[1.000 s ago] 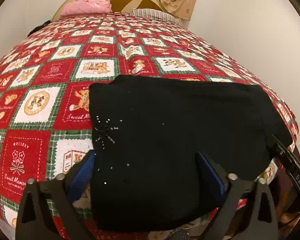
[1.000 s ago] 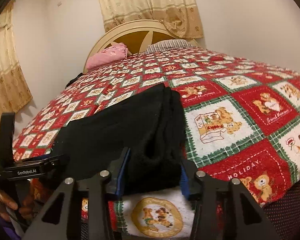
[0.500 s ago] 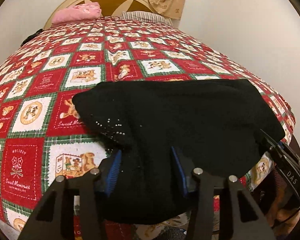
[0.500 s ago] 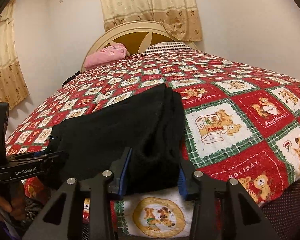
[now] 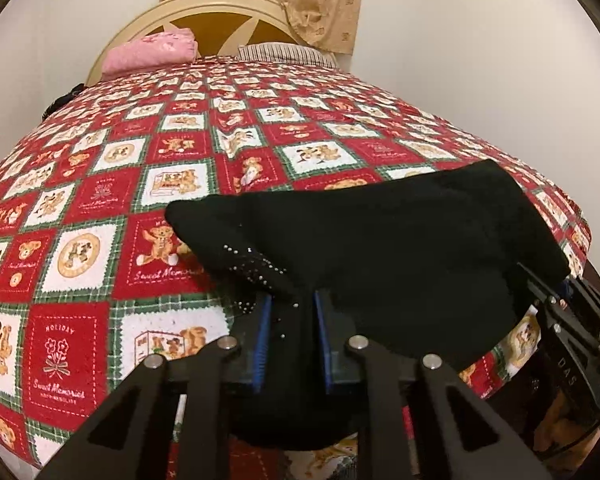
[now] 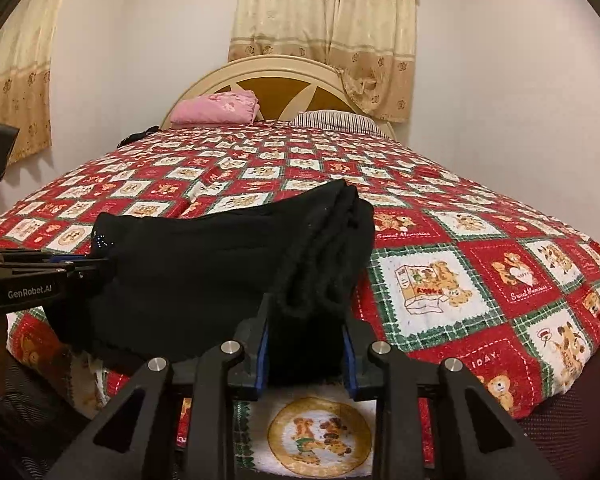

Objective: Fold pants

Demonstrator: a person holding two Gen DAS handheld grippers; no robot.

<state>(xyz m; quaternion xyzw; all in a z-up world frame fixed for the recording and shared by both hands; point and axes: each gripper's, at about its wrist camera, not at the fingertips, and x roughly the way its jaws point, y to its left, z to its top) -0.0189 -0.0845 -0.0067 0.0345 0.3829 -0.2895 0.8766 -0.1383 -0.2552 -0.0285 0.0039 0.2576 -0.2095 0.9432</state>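
Observation:
Black folded pants (image 5: pixel 400 248) with small rhinestones lie near the front edge of the quilted bed (image 5: pixel 80 200). My left gripper (image 5: pixel 292 308) has its jaws closing, and its blue pads pinch a bunched fold at the pants' near left corner. In the right wrist view the pants (image 6: pixel 220 264) show stacked layers at their right side. My right gripper (image 6: pixel 306 320) is closing its jaws on that thick layered edge, which fills the gap between the pads. The left gripper (image 6: pixel 40 276) shows at the far left, the right gripper (image 5: pixel 560 308) at the far right.
A pink folded cloth (image 5: pixel 152 50) and a striped pillow (image 5: pixel 284 54) lie at the headboard (image 6: pixel 284 80). Curtains (image 6: pixel 324 20) hang behind. The bed's front edge (image 6: pixel 320 440) runs just under both grippers.
The left jaws went from wide apart to pinched on the pants' corner, bunching the fabric up. The right jaws narrowed on the layered edge and that view shifted and rolled slightly.

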